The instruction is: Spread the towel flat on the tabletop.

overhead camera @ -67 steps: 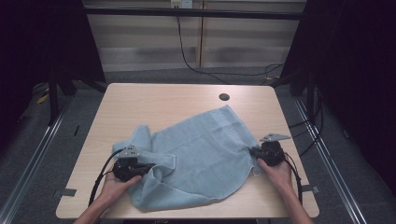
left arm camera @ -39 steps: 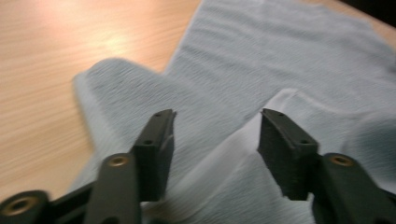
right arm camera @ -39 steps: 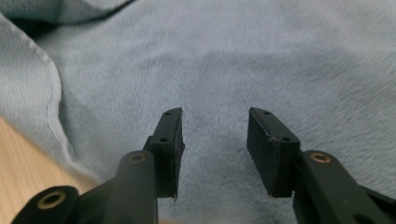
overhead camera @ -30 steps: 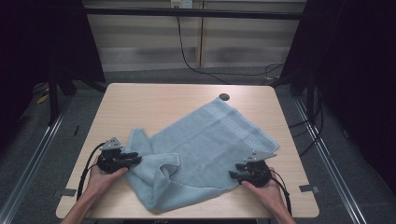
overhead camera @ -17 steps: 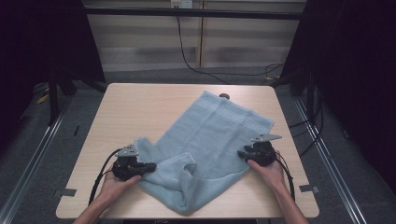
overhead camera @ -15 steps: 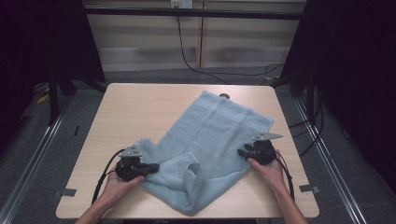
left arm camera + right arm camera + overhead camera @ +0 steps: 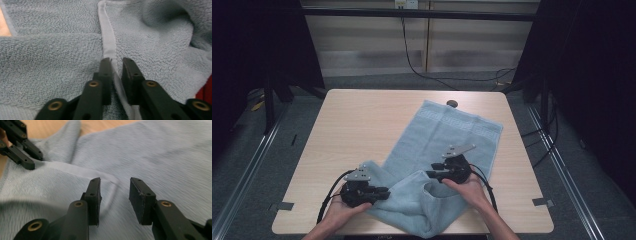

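Observation:
A light blue towel point(image 7: 447, 135) lies slantwise on the wooden table point(image 7: 357, 120), its near end bunched into folds. My left gripper point(image 7: 386, 193) rests on the near left part. In the left gripper view its jaws point(image 7: 116, 60) stand slightly apart astride the towel's point(image 7: 50, 62) white hem point(image 7: 106, 30); they have just been opening. My right gripper point(image 7: 430, 175) is over the middle fold. Its jaws point(image 7: 115, 181) are open above the towel point(image 7: 162, 152) and have just been closing a little, pressing on nothing. The left gripper point(image 7: 35, 161) shows ahead of them.
A small black round cap point(image 7: 452, 104) sits at the table's far edge, next to the towel's far corner. The table's left half is bare wood. Black cables point(image 7: 427, 70) run across the floor behind the table.
The right gripper has moved left from the towel's right edge to the middle fold. The left gripper shifted a little right. The towel's near end is more bunched.

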`<state>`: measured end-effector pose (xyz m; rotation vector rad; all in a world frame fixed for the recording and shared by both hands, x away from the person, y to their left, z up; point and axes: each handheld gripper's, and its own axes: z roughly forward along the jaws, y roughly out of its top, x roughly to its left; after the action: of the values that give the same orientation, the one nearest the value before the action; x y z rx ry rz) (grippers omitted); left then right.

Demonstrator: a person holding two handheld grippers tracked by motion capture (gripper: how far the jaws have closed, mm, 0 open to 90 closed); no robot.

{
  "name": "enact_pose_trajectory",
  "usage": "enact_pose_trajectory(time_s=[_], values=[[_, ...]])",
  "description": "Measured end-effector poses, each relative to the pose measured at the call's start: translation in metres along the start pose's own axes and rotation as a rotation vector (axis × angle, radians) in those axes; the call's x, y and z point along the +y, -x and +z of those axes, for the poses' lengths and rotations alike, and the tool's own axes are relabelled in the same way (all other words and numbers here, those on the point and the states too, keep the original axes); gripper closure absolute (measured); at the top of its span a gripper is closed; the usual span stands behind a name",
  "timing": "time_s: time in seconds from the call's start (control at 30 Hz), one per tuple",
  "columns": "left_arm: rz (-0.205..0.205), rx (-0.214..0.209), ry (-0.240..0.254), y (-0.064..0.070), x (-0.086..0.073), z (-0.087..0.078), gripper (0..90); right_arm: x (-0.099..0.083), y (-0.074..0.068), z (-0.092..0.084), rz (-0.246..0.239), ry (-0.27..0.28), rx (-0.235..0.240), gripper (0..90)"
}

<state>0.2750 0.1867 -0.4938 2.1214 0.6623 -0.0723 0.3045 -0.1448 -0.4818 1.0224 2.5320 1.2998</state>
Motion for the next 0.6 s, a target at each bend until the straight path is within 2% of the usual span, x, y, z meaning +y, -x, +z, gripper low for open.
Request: enact_pose_trajectory(time_s=[0.1,0.23,0.27,0.3,0.33,0.4,0.43,0.5,0.53,0.6], values=[[-0.032,0.040,0.057,-0.012,0.003,-0.013,65.9,0.005,-0.003,0.015,0.001,-0.006,0.020,58.6],[-0.097,0.132,0.141,-0.047,0.006,-0.037,59.8,0.003,-0.004,0.029,-0.008,-0.039,0.026,53.8],[-0.107,0.163,0.145,-0.052,0.007,-0.040,57.6,0.001,-0.004,0.032,-0.017,-0.054,0.025,53.0],[-0.138,0.202,0.153,-0.062,0.007,-0.044,55.4,0.000,-0.005,0.033,-0.018,-0.067,0.022,52.1],[-0.158,0.213,0.159,-0.068,0.007,-0.045,52.4,-0.001,-0.006,0.035,-0.019,-0.066,0.014,51.8],[-0.177,0.231,0.160,-0.082,0.004,-0.045,48.1,-0.002,-0.008,0.035,-0.032,-0.066,0.007,51.7],[-0.187,0.244,0.143,-0.087,0.003,-0.042,47.1,-0.002,-0.009,0.035,-0.040,-0.066,-0.002,52.7],[-0.178,0.246,0.103,-0.092,0.003,-0.035,41.3,-0.003,-0.011,0.035,-0.058,-0.063,-0.014,57.9],[-0.162,0.267,0.086,-0.091,0.004,-0.032,40.7,-0.003,-0.012,0.035,-0.063,-0.065,-0.021,61.7],[-0.138,0.246,0.067,-0.091,0.005,-0.026,39.0,-0.004,-0.012,0.034,-0.056,-0.063,-0.026,69.1]])
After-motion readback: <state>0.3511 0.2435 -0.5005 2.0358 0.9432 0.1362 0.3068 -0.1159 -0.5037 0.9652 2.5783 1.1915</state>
